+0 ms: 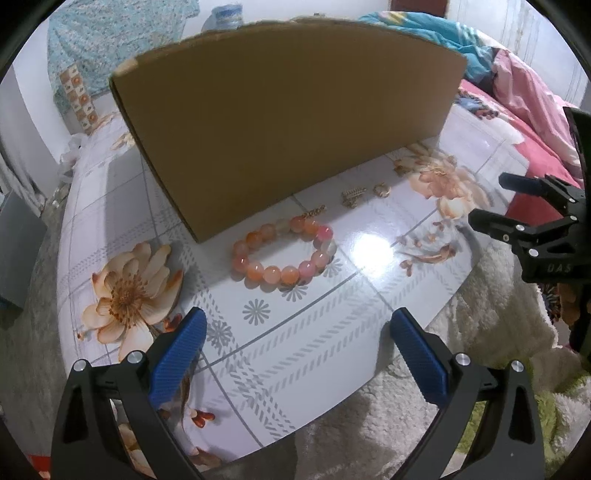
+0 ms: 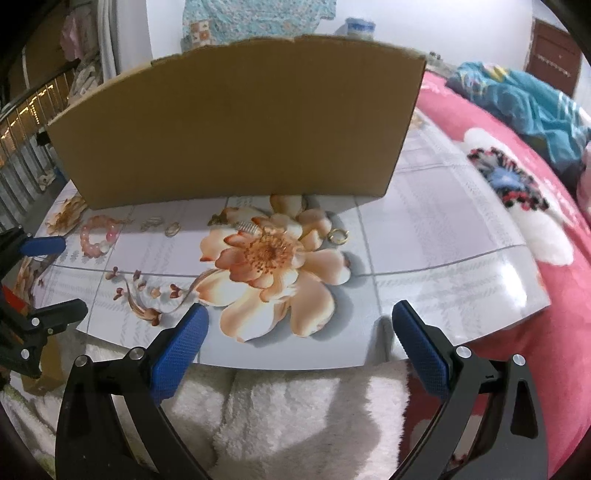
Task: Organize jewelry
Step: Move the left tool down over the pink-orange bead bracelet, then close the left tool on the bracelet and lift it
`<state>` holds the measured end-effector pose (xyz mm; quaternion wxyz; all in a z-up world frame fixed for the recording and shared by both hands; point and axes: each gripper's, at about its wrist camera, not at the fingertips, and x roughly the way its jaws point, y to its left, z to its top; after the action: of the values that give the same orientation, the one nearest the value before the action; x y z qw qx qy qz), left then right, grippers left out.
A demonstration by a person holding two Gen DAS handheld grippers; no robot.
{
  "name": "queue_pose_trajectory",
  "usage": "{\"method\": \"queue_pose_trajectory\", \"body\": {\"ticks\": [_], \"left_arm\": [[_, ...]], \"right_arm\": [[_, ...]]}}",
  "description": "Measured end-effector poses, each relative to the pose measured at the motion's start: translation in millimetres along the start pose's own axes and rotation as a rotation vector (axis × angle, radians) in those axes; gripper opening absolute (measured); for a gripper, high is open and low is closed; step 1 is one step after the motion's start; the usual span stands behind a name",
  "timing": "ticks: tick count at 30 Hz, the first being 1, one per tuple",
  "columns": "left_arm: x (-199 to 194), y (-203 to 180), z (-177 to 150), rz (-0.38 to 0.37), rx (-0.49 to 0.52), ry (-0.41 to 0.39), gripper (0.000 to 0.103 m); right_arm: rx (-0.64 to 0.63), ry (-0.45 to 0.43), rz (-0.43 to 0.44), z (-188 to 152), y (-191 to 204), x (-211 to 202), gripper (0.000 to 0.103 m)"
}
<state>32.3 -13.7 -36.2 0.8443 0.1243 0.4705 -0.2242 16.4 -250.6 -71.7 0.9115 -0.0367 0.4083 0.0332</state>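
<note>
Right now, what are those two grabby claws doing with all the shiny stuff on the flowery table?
A person holds two grippers over the flowery table, and both are open and empty. The left gripper faces the pink bead bracelet; the right gripper faces a gold ring. More small gold pieces lie along the front of the cardboard box. Nothing has been picked up yet.

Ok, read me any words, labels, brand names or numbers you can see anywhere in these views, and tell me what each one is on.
"UAS": pale letters on the black body of the right hand-held gripper, cut off at the frame edge in the left wrist view, so perhaps incomplete.
Cardboard box: no print on the visible face.
Blue-banded container behind the box: too blurred to read.
</note>
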Motion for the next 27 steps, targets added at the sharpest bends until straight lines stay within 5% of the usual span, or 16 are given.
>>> {"method": "queue_pose_trajectory", "body": {"ticks": [3, 8, 19, 27], "left_arm": [[-17.1, -5.0, 4.2, -0.014, 0.036, -0.097, 0.095], [-24.7, -11.9, 15.9, -0.050, 0.063, -0.150, 0.065], [6.1, -23.8, 22.3, -0.047, 0.153, -0.023, 0.024], [-6.7, -1.3, 1.6, -0.077, 0.060, 0.018, 0.019]], "right_arm": [[-0.015, -0.069, 0.055, -0.3, 0.9, -13.7, 0.095], [-0.002, -0.090, 0.113, 0.1, 1.8, -17.5, 0.084], [0.024, -0.091, 0.160, 3.9, 1.5, -13.2, 0.075], [0.021, -0.089, 0.187, 5.6, 7.3, -10.8, 0.073]]}}
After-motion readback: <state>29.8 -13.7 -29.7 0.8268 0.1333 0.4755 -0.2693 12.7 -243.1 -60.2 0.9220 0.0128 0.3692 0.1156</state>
